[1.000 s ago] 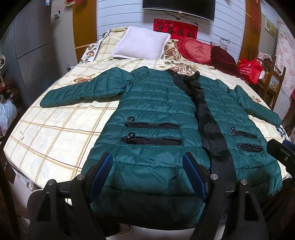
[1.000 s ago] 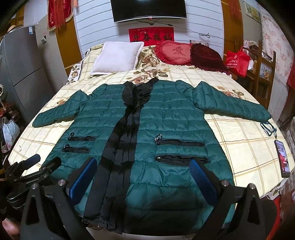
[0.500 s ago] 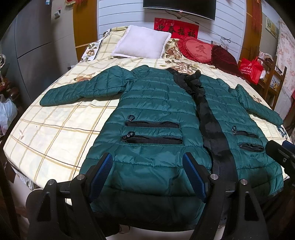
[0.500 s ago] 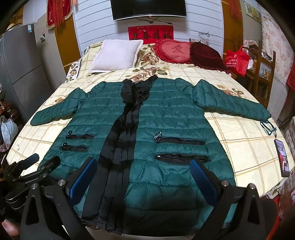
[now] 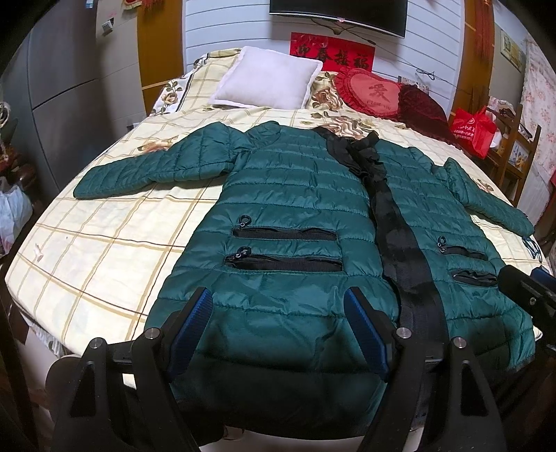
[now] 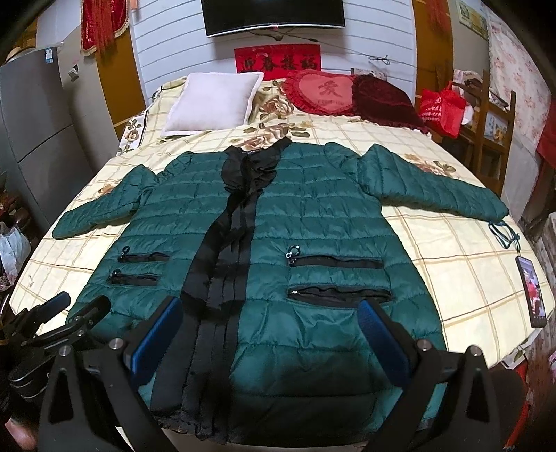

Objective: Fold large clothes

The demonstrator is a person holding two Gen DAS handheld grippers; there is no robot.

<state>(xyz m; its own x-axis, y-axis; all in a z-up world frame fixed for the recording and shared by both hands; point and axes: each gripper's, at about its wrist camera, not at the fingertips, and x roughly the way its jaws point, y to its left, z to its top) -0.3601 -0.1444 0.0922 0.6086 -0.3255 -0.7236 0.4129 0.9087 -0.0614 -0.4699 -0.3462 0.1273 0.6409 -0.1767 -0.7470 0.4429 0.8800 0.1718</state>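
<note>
Green quilted coat (image 5: pixel 295 194) lies spread flat, front up, on a checked bed (image 5: pixel 104 250) — sleeves out. Left gripper (image 5: pixel 278 313) and right gripper (image 6: pixel 271 323) hover above its hem, jaws wide apart, grasping nothing.

Home bedroom, bed (image 5: pixel 104 250), pillow (image 5: pixel 267 83), wall television (image 6: pixel 274 15)

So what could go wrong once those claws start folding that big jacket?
The phone lies near the bed's edge, just past the jacket's cuff; swinging that sleeve inward might drag its cord or knock the phone off. The hem hangs over the near edge, so a pull there could slide the slippery jacket off. Both claws, left and right, are open and holding nothing; puffy fabric may slip from a shallow pinch.
</note>
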